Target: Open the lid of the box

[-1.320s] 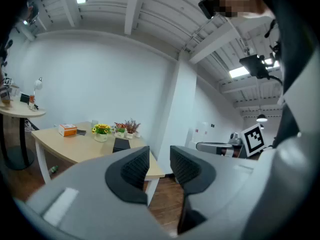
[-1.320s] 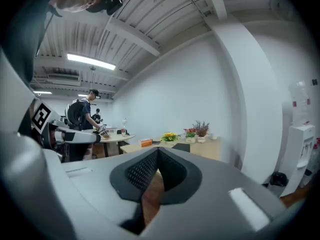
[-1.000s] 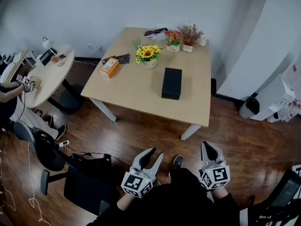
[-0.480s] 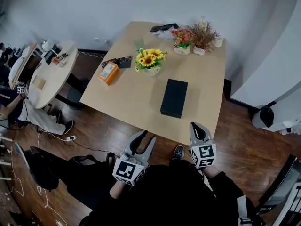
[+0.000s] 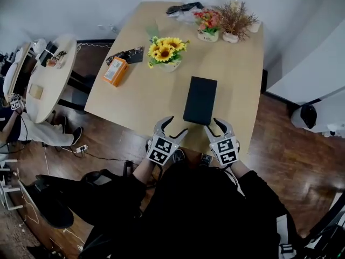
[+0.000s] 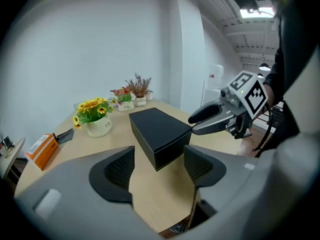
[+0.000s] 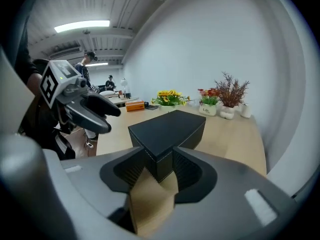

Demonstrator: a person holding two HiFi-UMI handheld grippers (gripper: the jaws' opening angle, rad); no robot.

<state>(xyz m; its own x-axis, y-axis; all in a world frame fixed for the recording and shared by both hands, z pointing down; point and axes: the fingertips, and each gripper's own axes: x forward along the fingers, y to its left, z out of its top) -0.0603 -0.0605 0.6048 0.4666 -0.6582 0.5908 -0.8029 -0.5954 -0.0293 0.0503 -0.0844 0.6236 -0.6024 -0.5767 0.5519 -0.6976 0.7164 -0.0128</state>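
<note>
A black oblong box lies lid shut on the light wooden table, its short end toward me. My left gripper is at the table's near edge, just left of that end. My right gripper is just right of it. Both have just been opening and nothing is between their jaws. In the left gripper view the box sits just beyond the open left gripper, with the right gripper beside it. In the right gripper view the box's near corner shows beyond the right gripper, untouched.
A pot of sunflowers, an orange carton and a dark flat item are on the table's left part. Two small flower pots stand at the far edge. A round side table and a seated person are at the left.
Both grippers have come forward and down from over the floor to the table's near edge, at the box's near end. Their jaws stand wider apart than before.
</note>
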